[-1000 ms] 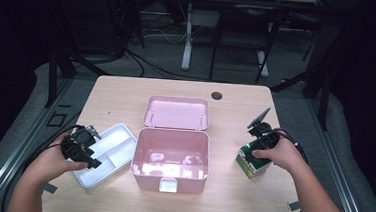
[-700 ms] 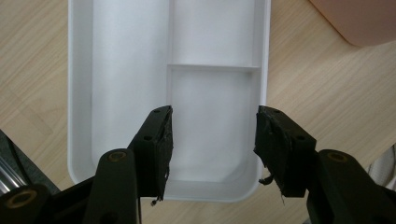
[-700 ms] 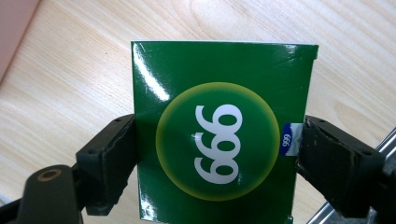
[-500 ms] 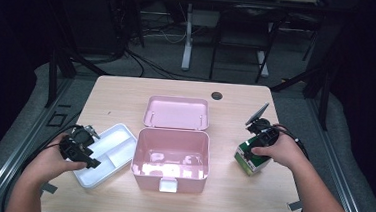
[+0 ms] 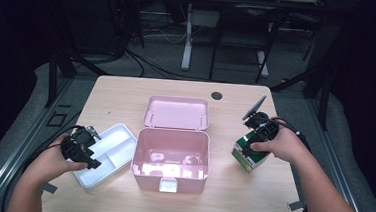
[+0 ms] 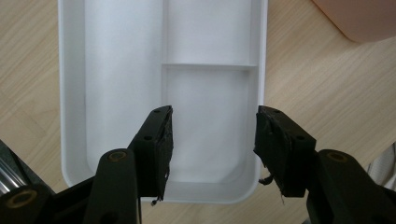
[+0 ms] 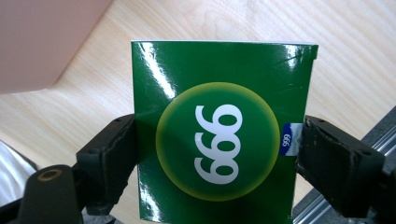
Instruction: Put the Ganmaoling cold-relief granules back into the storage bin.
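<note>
The right tool (image 7: 217,154) is pinching the green 999 box (image 7: 219,130) by its two sides, the box sitting on the counter (image 5: 126,94) just right of the open pink storage case (image 5: 171,157). The left tool (image 6: 212,147) is hovering with its jaws spread apart over the white divided tray (image 6: 116,70), which is lying left of the case.

A light wooden surface (image 5: 126,94) carries an open pink storage box (image 5: 171,152) at centre, a white divided tray (image 5: 105,155) just left of it, and a green carton (image 5: 247,152) to the right.
</note>
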`<state>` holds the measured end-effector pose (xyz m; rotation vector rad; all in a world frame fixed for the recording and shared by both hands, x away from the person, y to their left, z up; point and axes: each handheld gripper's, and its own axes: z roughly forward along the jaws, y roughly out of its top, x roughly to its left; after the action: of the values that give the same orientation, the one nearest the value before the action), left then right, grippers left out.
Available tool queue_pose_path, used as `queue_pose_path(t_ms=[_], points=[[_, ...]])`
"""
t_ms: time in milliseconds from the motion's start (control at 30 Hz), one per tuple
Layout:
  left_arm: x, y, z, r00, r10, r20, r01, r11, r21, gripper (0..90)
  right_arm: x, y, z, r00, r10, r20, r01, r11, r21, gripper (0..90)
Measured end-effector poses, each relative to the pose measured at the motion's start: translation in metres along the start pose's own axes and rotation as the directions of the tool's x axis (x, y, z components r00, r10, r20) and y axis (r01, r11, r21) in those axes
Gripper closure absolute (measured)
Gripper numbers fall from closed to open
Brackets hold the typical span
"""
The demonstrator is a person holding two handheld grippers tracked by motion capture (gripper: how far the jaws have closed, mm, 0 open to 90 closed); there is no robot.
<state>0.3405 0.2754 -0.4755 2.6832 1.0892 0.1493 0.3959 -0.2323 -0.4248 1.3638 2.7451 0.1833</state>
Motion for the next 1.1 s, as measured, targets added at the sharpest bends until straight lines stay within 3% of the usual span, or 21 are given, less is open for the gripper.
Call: queue_pose_path(t_ms=[200,333,433,467,533,600,767,833,867,933,1033,1100], points=[[0.000,0.000,0.000,1.0000,0.004,0.002,-0.004,1.0000,0.001,47.0,0.009,0.010,-0.017,0.9994,-0.035,0.002,0.035,0.999,0.008,16.1],[0.000,0.000,0.000,1.0000,0.001,0.001,-0.001,1.0000,0.001,47.0,0.017,0.018,-0.030,0.9949,-0.101,-0.011,0.101,0.995,-0.003,16.2],[0.000,0.000,0.001,1.0000,0.004,0.003,-0.004,1.0000,0.003,47.0,0.024,0.024,-0.040,0.9863,-0.164,-0.011,0.164,0.986,-0.010,16.3],[0.000,0.000,0.001,1.0000,0.006,0.003,-0.006,1.0000,0.002,47.0,0.025,0.025,-0.041,0.9829,-0.178,-0.047,0.177,0.984,-0.027,16.3],[0.000,0.000,0.001,1.0000,0.007,0.004,-0.007,1.0000,0.002,47.0,0.030,0.029,-0.048,0.9737,-0.228,0.001,0.228,0.974,-0.013,16.3],[0.000,0.000,0.001,1.0000,0.008,0.004,-0.008,1.0000,0.001,47.0,0.034,0.032,-0.052,0.9633,-0.268,-0.008,0.268,0.963,-0.043,16.3],[0.000,0.000,0.001,1.0000,0.008,0.004,-0.008,1.0000,0.001,47.0,0.043,0.038,-0.061,0.9197,-0.391,0.030,0.392,0.919,-0.041,16.3],[0.000,0.000,0.001,1.0000,0.006,0.004,-0.006,1.0000,-0.001,47.0,0.045,0.039,-0.062,0.8911,-0.452,0.043,0.453,0.890,-0.044,16.3],[0.000,0.000,0.001,1.0000,0.006,0.004,-0.006,1.0000,-0.001,47.0,0.046,0.039,-0.063,0.8820,-0.469,0.046,0.471,0.881,-0.046,16.2],[0.000,0.000,0.001,0.9999,0.012,0.004,-0.012,0.9999,0.001,47.0,0.049,0.039,-0.063,0.8439,-0.534,0.049,0.536,0.843,-0.042,16.2],[-0.001,0.001,0.001,0.9999,0.013,0.005,-0.013,0.9999,0.000,47.0,0.052,0.039,-0.064,0.8056,-0.591,0.043,0.592,0.805,-0.033,16.2],[0.000,0.001,0.002,0.9999,0.016,0.006,-0.016,0.9999,0.001,47.0,0.054,0.038,-0.064,0.7901,-0.612,0.039,0.613,0.790,-0.025,16.3]])
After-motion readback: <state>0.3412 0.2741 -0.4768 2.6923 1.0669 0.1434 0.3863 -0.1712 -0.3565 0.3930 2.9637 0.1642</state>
